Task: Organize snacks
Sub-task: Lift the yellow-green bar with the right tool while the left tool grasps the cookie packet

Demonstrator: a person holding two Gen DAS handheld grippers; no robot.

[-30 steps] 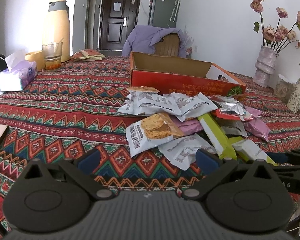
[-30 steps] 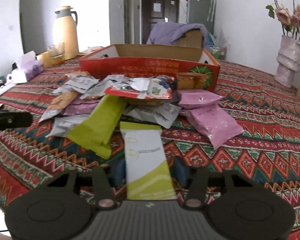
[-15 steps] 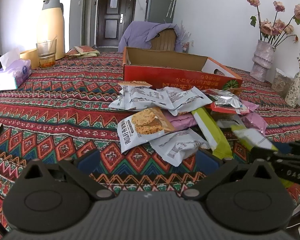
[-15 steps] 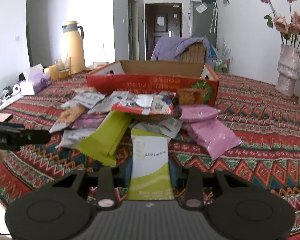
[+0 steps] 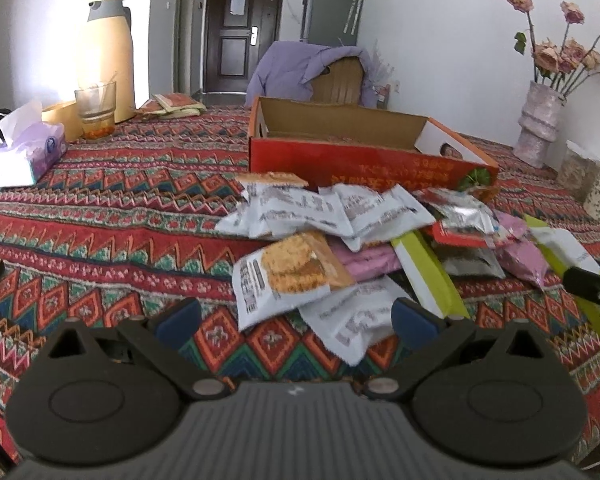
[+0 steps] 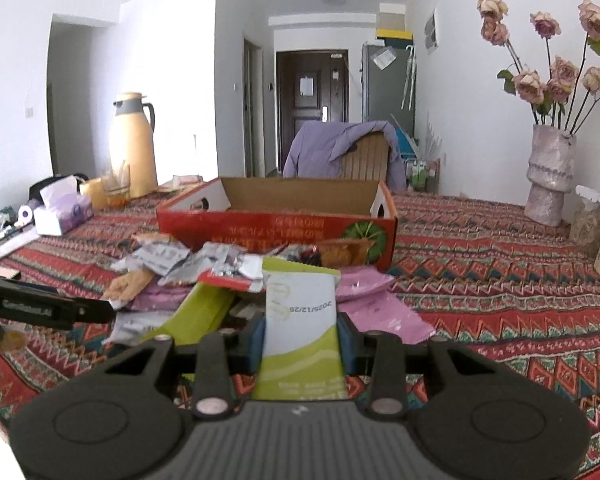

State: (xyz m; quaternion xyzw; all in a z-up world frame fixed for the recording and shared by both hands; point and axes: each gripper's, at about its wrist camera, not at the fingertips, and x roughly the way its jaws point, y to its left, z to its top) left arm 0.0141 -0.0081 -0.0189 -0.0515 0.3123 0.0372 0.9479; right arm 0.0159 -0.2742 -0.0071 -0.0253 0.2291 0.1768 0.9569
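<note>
My right gripper (image 6: 301, 336) is shut on a green-and-white snack packet (image 6: 300, 312), held just above the table with its far end tilted up. Beyond it lies a pile of snack packets (image 6: 220, 268), and behind the pile stands an open red cardboard box (image 6: 260, 228). My left gripper (image 5: 296, 316) is open over the tablecloth, its fingers either side of a biscuit packet (image 5: 288, 272) and a white packet (image 5: 352, 320) at the pile's near edge. The red box (image 5: 360, 168) sits behind. At the right edge of the left wrist view, the right gripper's finger (image 5: 592, 292) shows with the green packet (image 5: 560, 248).
A cream thermos (image 5: 110, 52), a glass (image 5: 96, 108) and a tissue box (image 5: 24, 152) stand at the far left. A vase of dried roses (image 6: 550, 176) stands at the far right. A chair draped in purple cloth (image 6: 352, 152) is behind the box. A patterned cloth (image 5: 100, 220) covers the table.
The right gripper's jaws closed on the green-and-white packet and lifted it off the table, tilting upward. The left gripper stayed almost still.
</note>
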